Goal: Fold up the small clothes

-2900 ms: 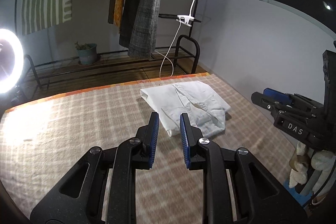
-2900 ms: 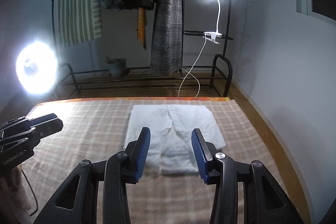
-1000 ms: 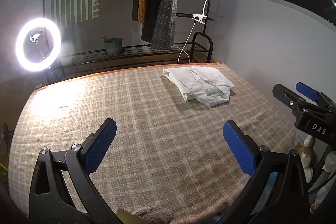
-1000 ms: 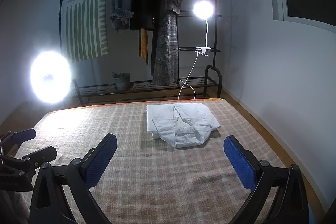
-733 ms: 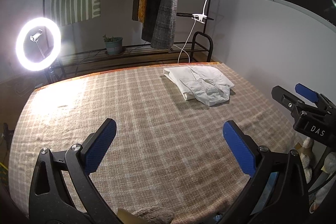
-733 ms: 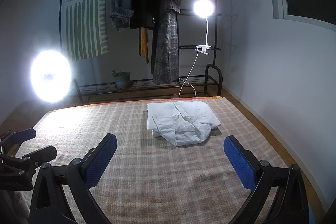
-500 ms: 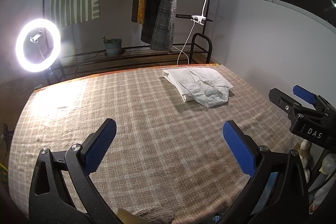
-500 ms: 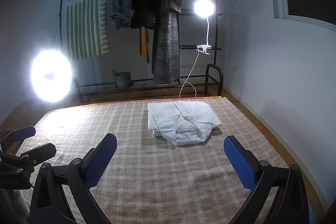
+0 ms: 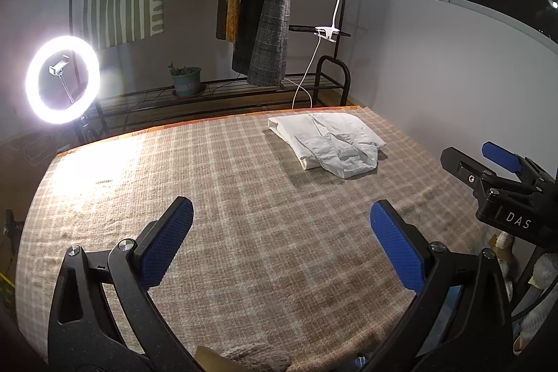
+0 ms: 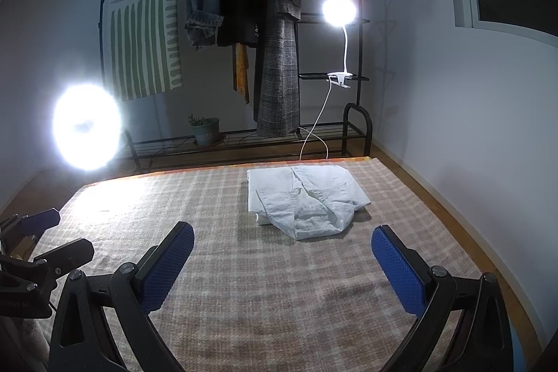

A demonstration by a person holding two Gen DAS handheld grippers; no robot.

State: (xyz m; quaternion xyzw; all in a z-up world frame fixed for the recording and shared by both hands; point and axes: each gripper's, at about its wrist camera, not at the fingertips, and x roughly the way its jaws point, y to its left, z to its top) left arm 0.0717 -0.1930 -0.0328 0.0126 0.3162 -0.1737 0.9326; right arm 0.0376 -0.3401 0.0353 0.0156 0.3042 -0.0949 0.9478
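Note:
A folded white shirt [image 9: 331, 143] lies on the plaid beige cloth [image 9: 244, 197] near the table's far right; it also shows in the right wrist view [image 10: 303, 201]. My left gripper [image 9: 280, 239] is wide open and empty, held back over the near part of the table. My right gripper [image 10: 282, 257] is wide open and empty, pulled back from the shirt. The right gripper shows at the right edge of the left wrist view [image 9: 495, 176]. The left gripper shows at the left edge of the right wrist view [image 10: 42, 243].
Behind the table stands a black clothes rack [image 10: 272, 33] with hanging coats, a clip lamp [image 10: 338, 11] and a small potted plant [image 10: 205, 129]. A bright ring light [image 9: 62, 79] stands at the far left. A white wall [image 10: 453, 110] runs along the right side.
Both grippers have opened wide and pulled back from the shirt since 2.9 s ago. Over the last second almost nothing has moved; the shirt lies still.

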